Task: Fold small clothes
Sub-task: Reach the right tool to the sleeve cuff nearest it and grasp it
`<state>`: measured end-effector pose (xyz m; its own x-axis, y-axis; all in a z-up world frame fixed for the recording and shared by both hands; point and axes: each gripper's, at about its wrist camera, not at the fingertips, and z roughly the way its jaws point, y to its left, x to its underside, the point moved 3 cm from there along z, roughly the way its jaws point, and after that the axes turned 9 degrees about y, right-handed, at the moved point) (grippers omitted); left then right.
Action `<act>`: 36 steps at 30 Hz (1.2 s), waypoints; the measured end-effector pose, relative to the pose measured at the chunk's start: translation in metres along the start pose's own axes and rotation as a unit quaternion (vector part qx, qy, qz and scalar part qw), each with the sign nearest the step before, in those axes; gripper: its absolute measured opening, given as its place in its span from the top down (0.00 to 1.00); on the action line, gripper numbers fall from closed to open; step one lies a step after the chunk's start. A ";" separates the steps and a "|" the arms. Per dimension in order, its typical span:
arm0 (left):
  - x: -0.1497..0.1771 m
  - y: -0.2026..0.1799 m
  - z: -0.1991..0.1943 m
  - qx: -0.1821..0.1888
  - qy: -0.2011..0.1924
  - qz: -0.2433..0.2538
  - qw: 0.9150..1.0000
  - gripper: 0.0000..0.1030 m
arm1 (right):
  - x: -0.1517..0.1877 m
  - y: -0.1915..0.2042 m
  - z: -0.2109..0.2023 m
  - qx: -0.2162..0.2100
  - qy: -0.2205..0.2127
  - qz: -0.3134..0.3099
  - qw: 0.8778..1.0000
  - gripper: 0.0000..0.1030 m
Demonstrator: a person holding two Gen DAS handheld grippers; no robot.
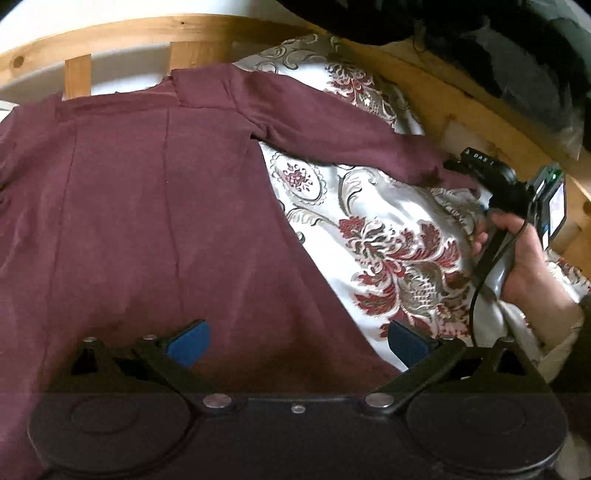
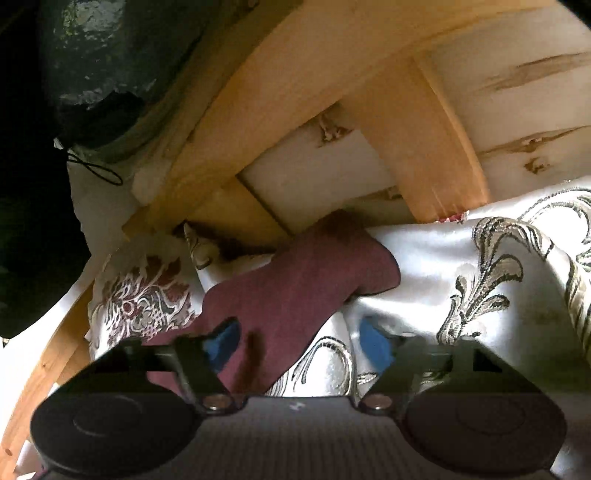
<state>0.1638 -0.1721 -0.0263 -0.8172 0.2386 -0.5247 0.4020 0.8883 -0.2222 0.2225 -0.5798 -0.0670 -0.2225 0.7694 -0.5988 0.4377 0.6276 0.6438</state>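
Left hand-held gripper [image 1: 298, 341] open over hem of maroon top [image 1: 155, 206], spread flat on slick satin bedspread [image 1: 380, 206]; right hand-held gripper [image 2: 299, 345] half-open astride sleeve cuff [image 2: 295, 291], not pinching — light, limp knit, probably best pinched at cuff.

A bed with a pale wooden frame [image 1: 155, 31] stands against a white wall [image 1: 33, 20]. Its slats [image 2: 424, 147] show light knots. A shiny white bedspread [image 1: 388, 221] with red and grey flower ornaments covers it. Something dark and glossy [image 2: 99, 55] lies beyond the frame. Soft daylight falls across.
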 end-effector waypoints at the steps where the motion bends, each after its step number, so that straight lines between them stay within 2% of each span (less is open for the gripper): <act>1: 0.001 0.000 0.001 -0.001 0.002 0.002 1.000 0.01 | 0.000 0.001 0.001 0.002 -0.001 -0.001 1.000 0.48; 5: 0.004 -0.002 0.004 -0.003 0.008 0.007 1.000 0.01 | -0.001 0.003 0.001 -0.003 -0.007 -0.008 1.000 0.76; 8: 0.006 -0.004 0.002 -0.020 0.004 0.023 1.000 0.01 | -0.001 0.013 -0.009 -0.006 -0.035 -0.042 0.998 0.88; 12: 0.007 -0.004 -0.005 -0.044 -0.005 0.045 0.998 0.01 | -0.001 0.029 -0.021 -0.010 -0.062 -0.089 0.994 0.90; 20: 0.013 0.012 -0.020 -0.061 -0.015 0.034 0.997 0.01 | -0.002 0.028 -0.030 -0.011 -0.072 -0.088 0.993 0.92; 26: 0.014 0.023 -0.024 -0.095 -0.021 0.025 0.995 0.01 | 0.001 0.032 -0.037 -0.006 -0.081 -0.098 0.992 0.93; 34: 0.034 0.031 -0.047 -0.083 -0.046 0.041 0.995 0.01 | 0.007 0.053 -0.048 -0.007 -0.094 -0.155 0.983 0.93; 36: 0.041 0.037 -0.056 -0.083 -0.052 0.037 0.995 0.01 | 0.008 0.056 -0.052 -0.006 -0.090 -0.150 0.984 0.94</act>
<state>0.1219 -0.1078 -0.0105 -0.7372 0.2705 -0.6192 0.3782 0.9246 -0.0464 0.2001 -0.5325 -0.0113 -0.1809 0.5156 -0.8375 0.3644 0.8261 0.4299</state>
